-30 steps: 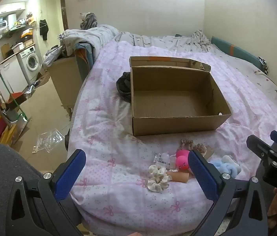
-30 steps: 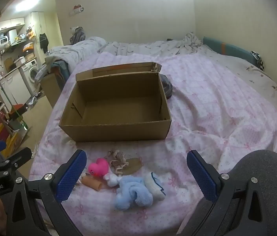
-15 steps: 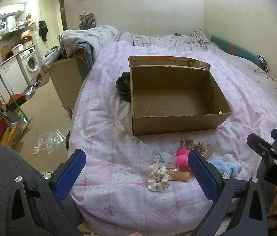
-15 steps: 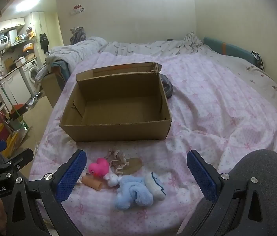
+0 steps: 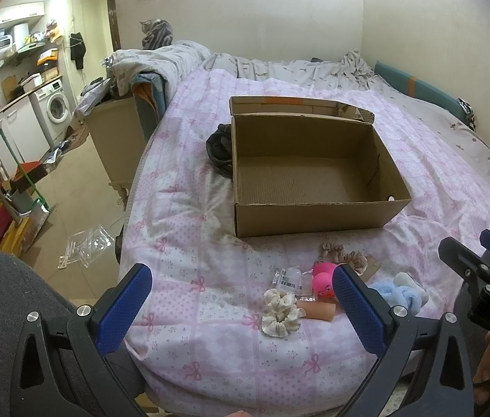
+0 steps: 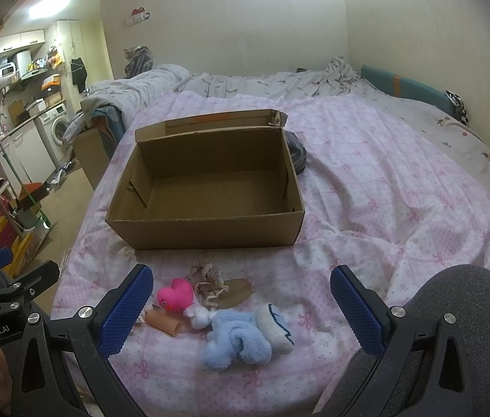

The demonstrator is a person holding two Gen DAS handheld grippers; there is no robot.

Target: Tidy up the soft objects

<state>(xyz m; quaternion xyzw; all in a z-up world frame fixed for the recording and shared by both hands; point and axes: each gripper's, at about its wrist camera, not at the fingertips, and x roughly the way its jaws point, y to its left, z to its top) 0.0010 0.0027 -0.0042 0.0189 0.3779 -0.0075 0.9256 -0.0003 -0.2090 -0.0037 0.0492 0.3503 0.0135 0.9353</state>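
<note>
An open, empty cardboard box (image 5: 314,213) (image 6: 210,232) sits on the pink bedspread. In front of it lies a small heap: a cream scrunchie (image 5: 281,307), a pink heart-shaped toy (image 5: 324,279) (image 6: 176,294), a beige scrunchie (image 5: 340,253) (image 6: 208,279), a fluffy blue plush (image 5: 399,295) (image 6: 236,340), a tan tube (image 5: 316,312) (image 6: 163,323) and a small clear packet (image 5: 291,279). My left gripper (image 5: 243,305) hovers open before the heap, holding nothing. My right gripper (image 6: 241,312) is open too, framing the plush and the pink toy from the near side.
A dark bundle of cloth (image 5: 218,147) lies beside the box's far corner. Rumpled grey bedding (image 5: 279,66) fills the head of the bed. Left of the bed is floor with a plastic bag (image 5: 86,246), a side cabinet (image 5: 116,139) and a washing machine (image 5: 56,107).
Both grippers have barely shifted; the views rose slightly. The objects on the bed have not moved and both grippers stay open.
</note>
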